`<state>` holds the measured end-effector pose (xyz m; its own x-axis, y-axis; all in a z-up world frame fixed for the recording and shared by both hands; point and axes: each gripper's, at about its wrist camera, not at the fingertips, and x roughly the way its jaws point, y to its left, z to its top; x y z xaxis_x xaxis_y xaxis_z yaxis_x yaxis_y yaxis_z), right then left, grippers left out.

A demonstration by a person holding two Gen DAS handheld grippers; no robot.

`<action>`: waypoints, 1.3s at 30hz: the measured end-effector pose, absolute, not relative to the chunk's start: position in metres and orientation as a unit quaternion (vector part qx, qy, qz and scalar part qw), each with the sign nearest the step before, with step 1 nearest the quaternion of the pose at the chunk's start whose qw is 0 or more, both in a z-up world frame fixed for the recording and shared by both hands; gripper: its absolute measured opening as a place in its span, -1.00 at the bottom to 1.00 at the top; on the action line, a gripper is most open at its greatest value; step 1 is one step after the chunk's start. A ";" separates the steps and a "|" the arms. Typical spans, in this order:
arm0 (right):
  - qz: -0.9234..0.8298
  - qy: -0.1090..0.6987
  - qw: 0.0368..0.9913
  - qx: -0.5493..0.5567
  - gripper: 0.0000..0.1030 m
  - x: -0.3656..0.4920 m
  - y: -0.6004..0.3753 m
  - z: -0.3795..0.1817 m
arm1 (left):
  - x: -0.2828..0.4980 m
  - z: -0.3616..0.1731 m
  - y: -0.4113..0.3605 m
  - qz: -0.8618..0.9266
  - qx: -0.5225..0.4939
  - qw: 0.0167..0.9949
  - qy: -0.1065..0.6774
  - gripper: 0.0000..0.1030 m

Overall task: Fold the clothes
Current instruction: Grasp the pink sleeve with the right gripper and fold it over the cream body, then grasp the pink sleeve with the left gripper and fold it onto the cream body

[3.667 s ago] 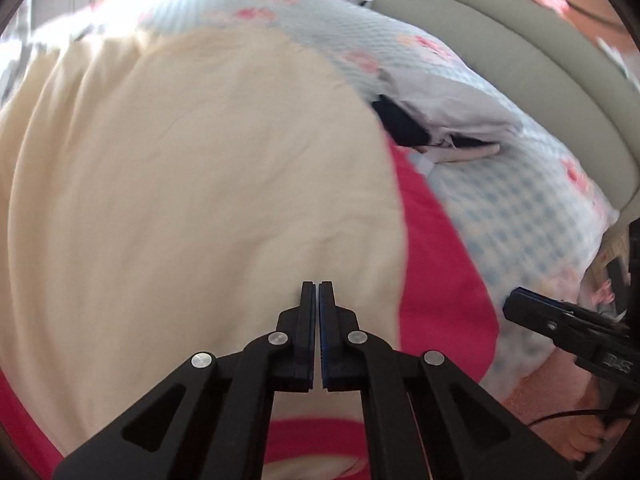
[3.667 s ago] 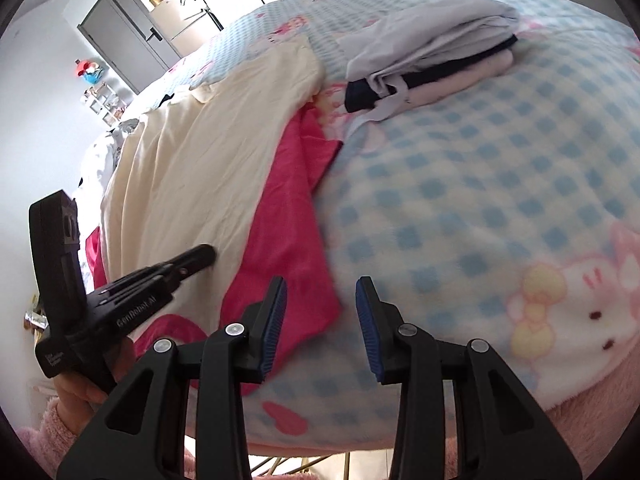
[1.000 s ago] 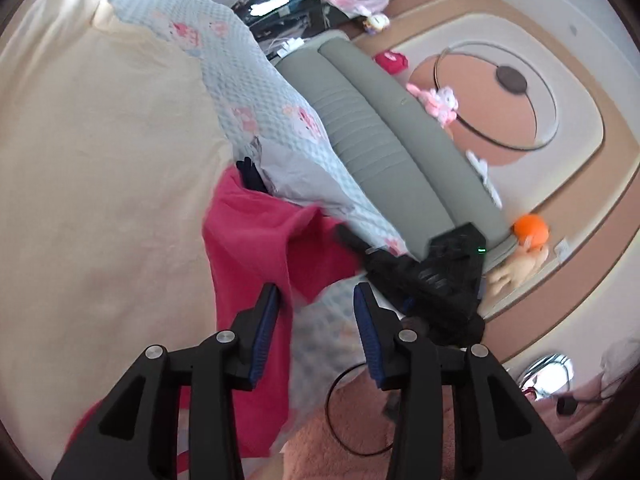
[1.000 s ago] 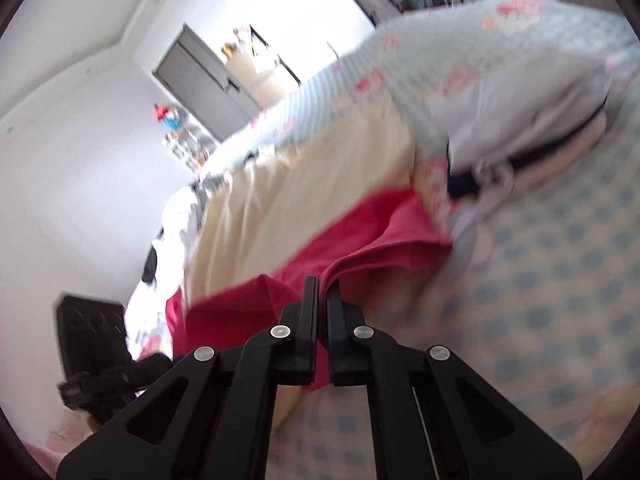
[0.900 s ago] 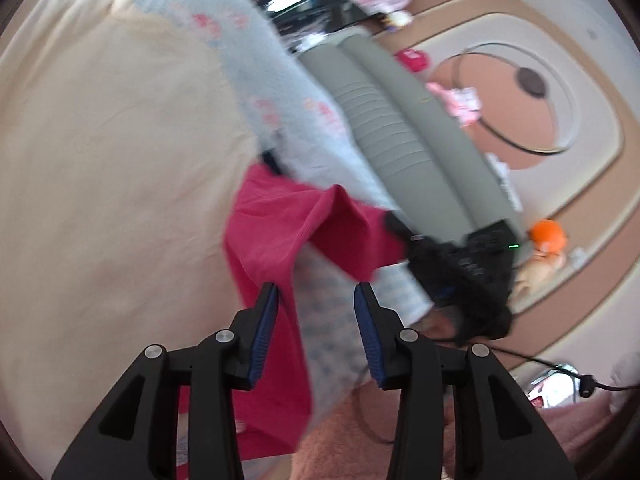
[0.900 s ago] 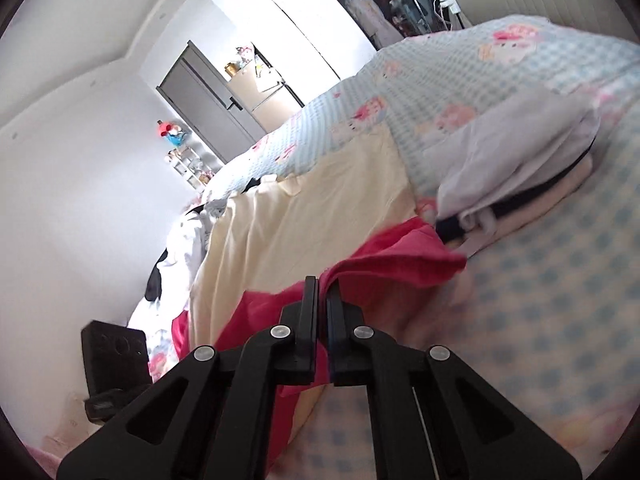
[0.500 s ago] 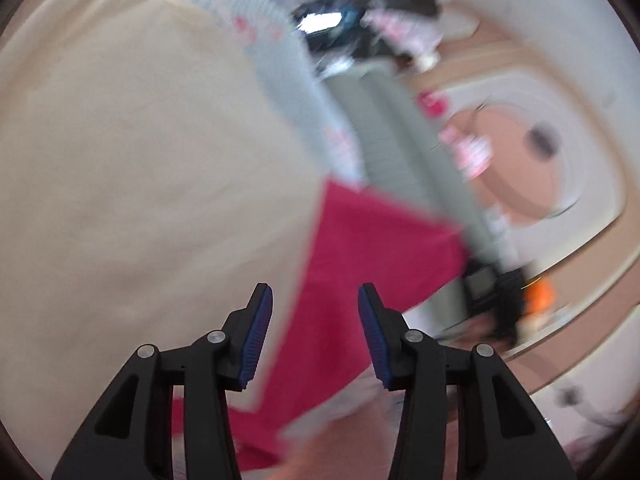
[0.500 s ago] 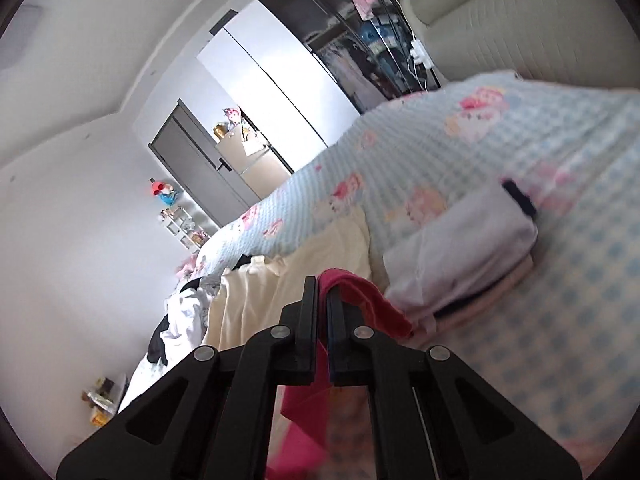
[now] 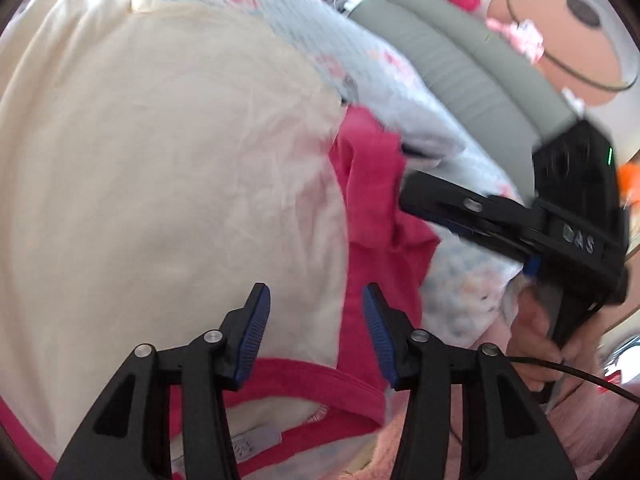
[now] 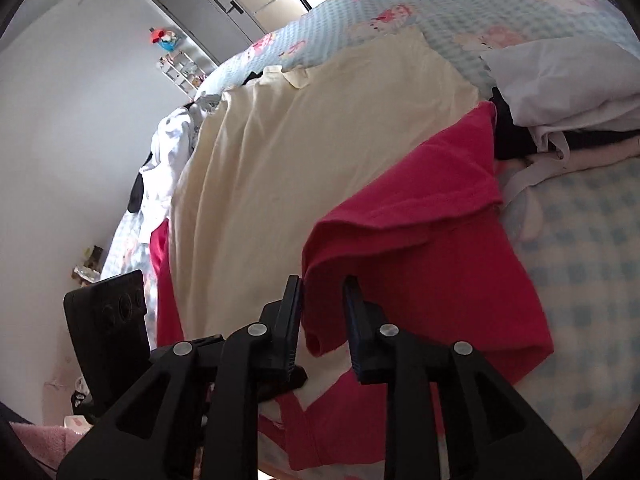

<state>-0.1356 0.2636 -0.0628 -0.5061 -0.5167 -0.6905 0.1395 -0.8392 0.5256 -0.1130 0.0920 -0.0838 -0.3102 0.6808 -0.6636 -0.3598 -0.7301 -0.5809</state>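
Lying across the checked bedspread (image 10: 580, 248), the red garment (image 10: 432, 264) is spread with its long axis running away from both tools toward the stack of folded clothes (image 10: 560, 92), and a cream garment (image 10: 320, 136) is laid over most of it, so that only a red strip along the right edge and a red neckline at the near end are shown. A flap of that red strip is turned back on itself, and its free corner hangs just ahead of the right gripper (image 10: 322, 300), whose jaws stand a little apart with the red edge between or just beyond them; no grip on the cloth can be made out. The left gripper (image 9: 316, 334) is held with its jaws wide apart and empty above the near end, where the cream edge meets the red strip. The right gripper is therefore the nearer one to the folded flap, with the flap directly ahead of it and slightly above. In the left wrist view the right gripper (image 9: 472, 216) is blurred, so its fingertips there cannot be read, and it may be that it touches the red cloth. How far the red garment reaches under the cream one is hidden, and its far hem is cut off by the stack. A heap of white clothes (image 10: 168, 152) is seen at the far left.
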 end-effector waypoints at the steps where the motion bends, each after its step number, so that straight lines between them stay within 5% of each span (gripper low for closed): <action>1: -0.845 -0.227 0.196 0.442 -0.48 -0.128 0.270 -0.058 | -0.114 -0.081 0.090 0.792 -0.481 0.334 -0.171 0.06; 5: -0.864 -0.269 0.169 0.391 -0.34 -0.097 0.300 -0.033 | -0.131 -0.076 0.094 0.816 -0.475 0.288 -0.161 0.28; 9: -0.886 -0.212 0.064 0.406 -0.30 -0.080 0.327 -0.044 | -0.149 -0.072 0.098 0.837 -0.468 0.242 -0.149 0.23; 11: -0.876 -0.209 0.033 0.434 -0.26 -0.077 0.342 -0.061 | -0.158 -0.069 0.100 0.846 -0.464 0.219 -0.144 -0.83; 22: -0.864 -0.218 0.057 0.451 -0.20 -0.094 0.335 -0.080 | -0.184 -0.069 0.105 0.862 -0.460 0.152 -0.149 -0.87; 24: -0.859 -0.208 0.053 0.465 -0.18 -0.100 0.322 -0.078 | -0.178 -0.075 0.103 0.850 -0.470 0.169 -0.168 -0.78; 26: -0.851 -0.206 0.055 0.480 -0.18 -0.104 0.310 -0.080 | -0.172 -0.081 0.101 0.837 -0.480 0.187 -0.186 -0.24; 27: -0.847 -0.210 0.067 0.484 -0.18 -0.104 0.304 -0.084 | -0.170 -0.084 0.100 0.830 -0.484 0.195 -0.196 -0.14; 34: -0.837 -0.195 0.118 0.497 -0.17 -0.096 0.272 -0.093 | -0.164 -0.098 0.111 0.802 -0.507 0.233 -0.212 0.01; 36: -0.836 -0.196 0.129 0.495 -0.16 -0.093 0.266 -0.091 | -0.176 -0.102 0.123 0.806 -0.515 0.220 -0.191 -0.02; 37: -0.836 -0.196 0.134 0.495 -0.12 -0.091 0.264 -0.090 | -0.183 -0.105 0.127 0.805 -0.525 0.210 -0.180 -0.17; 38: -0.835 -0.197 0.140 0.494 -0.11 -0.090 0.261 -0.089 | -0.187 -0.103 0.131 0.811 -0.525 0.199 -0.164 -0.60; 39: -0.835 -0.198 0.145 0.493 -0.11 -0.089 0.258 -0.088 | -0.191 -0.101 0.134 0.818 -0.523 0.189 -0.148 -0.71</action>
<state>-0.0886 0.2584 -0.0884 -0.4717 -0.4373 -0.7657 0.0476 -0.8797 0.4731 -0.1910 0.1341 -0.1005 -0.3813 0.4648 -0.7991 -0.1542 -0.8843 -0.4408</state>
